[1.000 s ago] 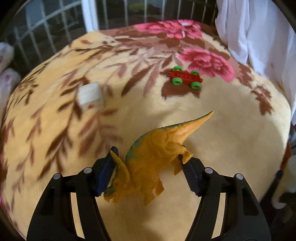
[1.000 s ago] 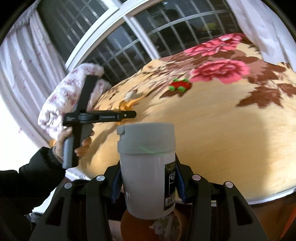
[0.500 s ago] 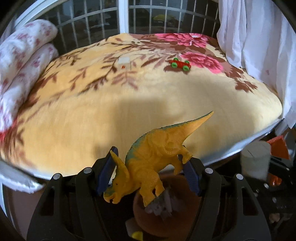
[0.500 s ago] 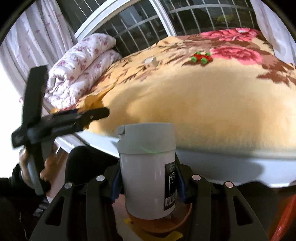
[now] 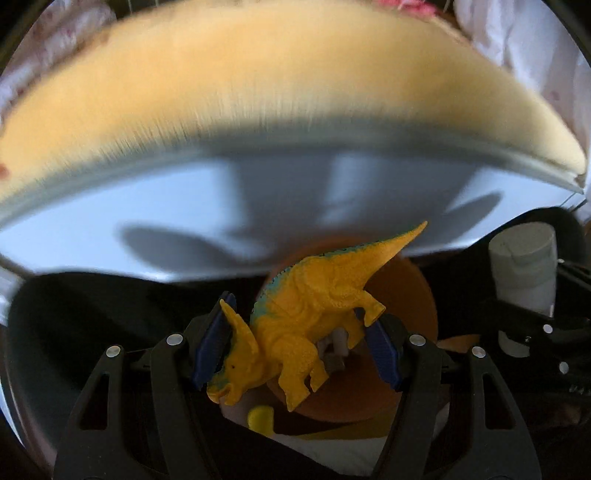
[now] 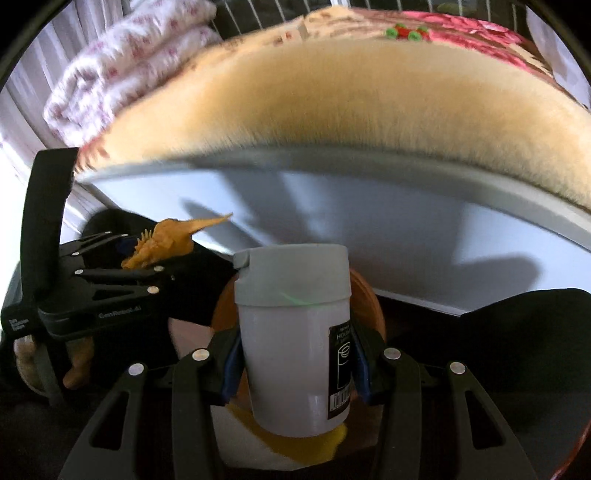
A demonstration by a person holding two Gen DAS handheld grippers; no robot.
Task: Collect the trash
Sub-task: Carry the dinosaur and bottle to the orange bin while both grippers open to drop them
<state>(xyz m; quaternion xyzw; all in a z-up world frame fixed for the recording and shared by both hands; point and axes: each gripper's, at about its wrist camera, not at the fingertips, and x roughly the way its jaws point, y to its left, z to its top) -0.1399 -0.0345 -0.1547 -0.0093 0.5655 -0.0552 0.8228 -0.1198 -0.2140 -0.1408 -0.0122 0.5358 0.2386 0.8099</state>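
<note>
Left gripper (image 5: 295, 354): its blue pads are closed on a yellow toy dinosaur (image 5: 310, 306), pressing it at head and hind leg; the tail points up and right. In the right wrist view the same gripper (image 6: 147, 258) shows at the left, with a hand (image 6: 55, 362) on its handle.
Right gripper (image 6: 293, 358): clamped at middling width on a pale grey lidded cup (image 6: 295, 332), held upright; a dark label with a barcode faces right.
Bin: a round brown bin (image 5: 402, 295) stands on the floor below both grippers, partly hidden behind dinosaur and cup; small pale scraps (image 5: 334, 350) show inside it.
Bed: a plush yellow blanket (image 6: 351, 103) with brown leaf and pink flower print covers it, blurred in both views; a pale blue-white bed side (image 6: 369, 221) drops beneath, crossed by shadows.
On the bed: a red toy car with green wheels (image 6: 406, 33) far back; a folded white floral quilt (image 6: 122, 66) at the left.
Room: window bars (image 6: 280, 14) behind the bed, white curtain (image 5: 524, 48) at the right.
Floor: dark, with yellow and white patches (image 6: 291, 446) by the bin; what they are I cannot tell.
</note>
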